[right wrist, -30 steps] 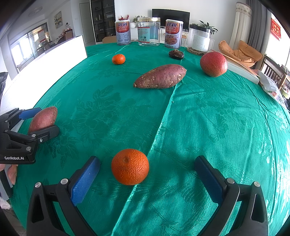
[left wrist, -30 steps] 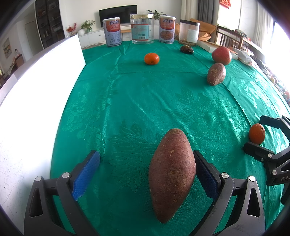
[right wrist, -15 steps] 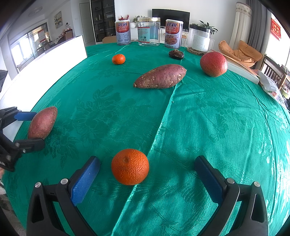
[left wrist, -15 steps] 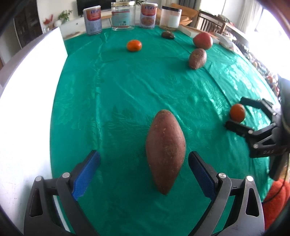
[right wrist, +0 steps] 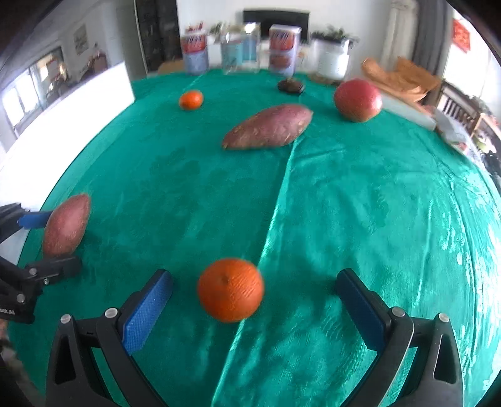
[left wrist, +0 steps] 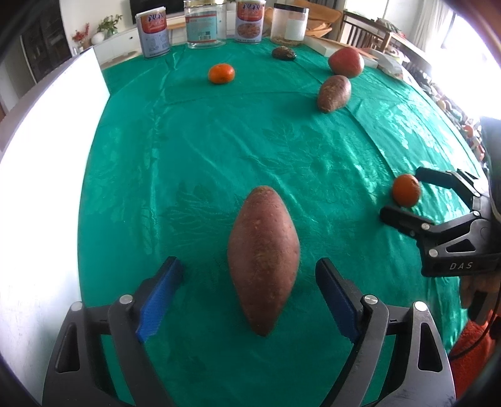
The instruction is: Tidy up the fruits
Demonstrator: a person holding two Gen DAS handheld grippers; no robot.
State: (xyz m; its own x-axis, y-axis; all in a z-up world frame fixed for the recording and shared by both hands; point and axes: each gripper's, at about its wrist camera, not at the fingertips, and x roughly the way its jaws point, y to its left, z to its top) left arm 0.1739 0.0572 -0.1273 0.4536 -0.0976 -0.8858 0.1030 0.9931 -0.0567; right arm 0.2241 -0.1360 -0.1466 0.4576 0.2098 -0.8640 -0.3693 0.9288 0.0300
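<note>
- The left gripper (left wrist: 249,292) points down at the green tablecloth (left wrist: 194,150), its blue pads (left wrist: 159,297) on either side of a sweet potato (left wrist: 263,256). Its jaws are closing, and there is a clear gap on both sides, so neither pad presses on the sweet potato.
- That sweet potato lies lengthwise between the jaws, its pointed end toward the camera, near the left edge of the table.
- The right gripper (right wrist: 250,308) stands wide, with an orange (right wrist: 230,289) resting on the cloth between its pads and touching neither. From the left wrist view the same right gripper (left wrist: 404,192) shows at the right edge, with this orange (left wrist: 406,189) between its black fingers.
- A person's hand (left wrist: 472,288) holds the right gripper's handle, above an orange sleeve (left wrist: 469,353).
- A second sweet potato (right wrist: 269,126) lies farther off, near the middle of the table, with a red apple (right wrist: 358,99) just beyond it to the right.
- A second orange (right wrist: 191,99) sits far on the left side, well apart from the other fruit.
- A small dark object (right wrist: 291,85) lies near the far edge; I cannot tell what it is.
- Along the far edge stand two cans (left wrist: 155,36) and two clear jars (left wrist: 205,26) in a row.
- A white board (left wrist: 47,156) runs along the left side of the table.
</note>
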